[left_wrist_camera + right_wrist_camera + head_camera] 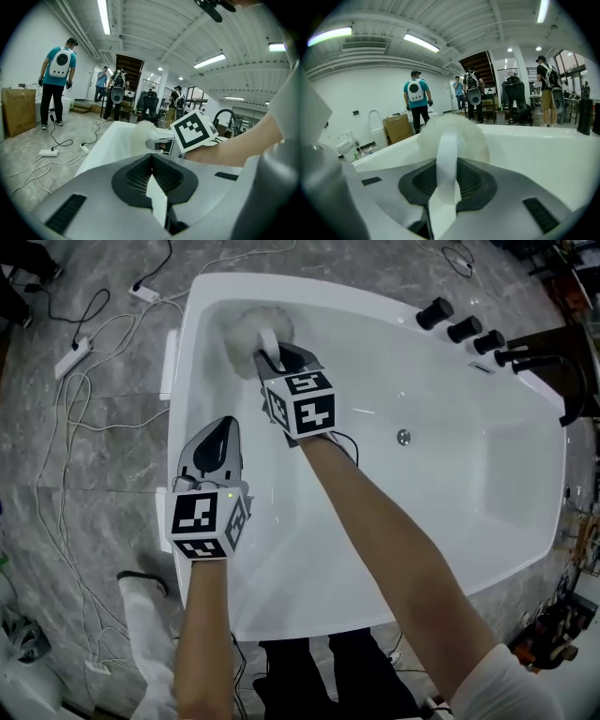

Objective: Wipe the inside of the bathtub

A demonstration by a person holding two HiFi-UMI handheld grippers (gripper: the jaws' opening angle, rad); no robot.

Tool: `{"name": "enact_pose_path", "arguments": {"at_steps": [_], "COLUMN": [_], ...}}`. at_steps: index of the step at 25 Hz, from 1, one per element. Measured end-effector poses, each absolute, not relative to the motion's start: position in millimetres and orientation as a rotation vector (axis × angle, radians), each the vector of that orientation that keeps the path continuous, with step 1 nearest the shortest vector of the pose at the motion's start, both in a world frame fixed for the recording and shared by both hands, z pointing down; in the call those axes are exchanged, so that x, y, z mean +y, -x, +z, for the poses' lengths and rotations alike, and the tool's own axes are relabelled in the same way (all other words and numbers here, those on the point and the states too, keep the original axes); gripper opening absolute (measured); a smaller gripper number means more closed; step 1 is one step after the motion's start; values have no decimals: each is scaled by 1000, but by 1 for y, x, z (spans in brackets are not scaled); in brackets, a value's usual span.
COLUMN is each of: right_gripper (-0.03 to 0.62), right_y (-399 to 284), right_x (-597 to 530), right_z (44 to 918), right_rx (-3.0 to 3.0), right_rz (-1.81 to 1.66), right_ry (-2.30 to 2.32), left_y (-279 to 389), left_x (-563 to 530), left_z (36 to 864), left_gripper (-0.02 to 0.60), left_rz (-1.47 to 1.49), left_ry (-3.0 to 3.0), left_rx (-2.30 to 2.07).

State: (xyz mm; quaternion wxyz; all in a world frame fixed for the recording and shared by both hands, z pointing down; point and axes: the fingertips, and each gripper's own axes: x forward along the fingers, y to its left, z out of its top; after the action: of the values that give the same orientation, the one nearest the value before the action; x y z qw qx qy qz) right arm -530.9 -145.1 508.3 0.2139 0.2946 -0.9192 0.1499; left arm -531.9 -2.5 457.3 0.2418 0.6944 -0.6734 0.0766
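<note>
Right claw [270, 356] is clamped on the white handle of fluffy pad [253, 331], which sits against the end wall inside bathtub [487, 474], opposite the taps. Left claw [217, 439] is closed, empty, by the left rim. Suggest pressing the pad flat and overlapping strokes down the wall.

Floor [84, 456]: grey marble tile. White tub [487, 502] stands on it. White cables [66, 442] loop over the tile left of the tub, and a power strip [71, 357] lies at the far left. Black cable [458, 256] sits beyond the tub's far end. Tub rim carries three black knobs [463, 329] and a black spout [548, 367]. Cardboard box [18, 110] sits on the floor by the wall.
</note>
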Motion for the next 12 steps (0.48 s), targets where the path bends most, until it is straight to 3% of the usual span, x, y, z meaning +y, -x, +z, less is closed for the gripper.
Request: {"name": "enact_pose_path", "arguments": {"at_steps": [12], "right_gripper": [98], "right_y": [566], "right_x": [-156], "right_z": [513], "right_rx": [-2534], "right_rz": [409], "right_ry": [-847], "left_y": [547], "left_x": [-1], "left_z": [454], "left_gripper": [12], "left_rz": [174], "left_ry": [-1922], "left_rx": [-1843]}}
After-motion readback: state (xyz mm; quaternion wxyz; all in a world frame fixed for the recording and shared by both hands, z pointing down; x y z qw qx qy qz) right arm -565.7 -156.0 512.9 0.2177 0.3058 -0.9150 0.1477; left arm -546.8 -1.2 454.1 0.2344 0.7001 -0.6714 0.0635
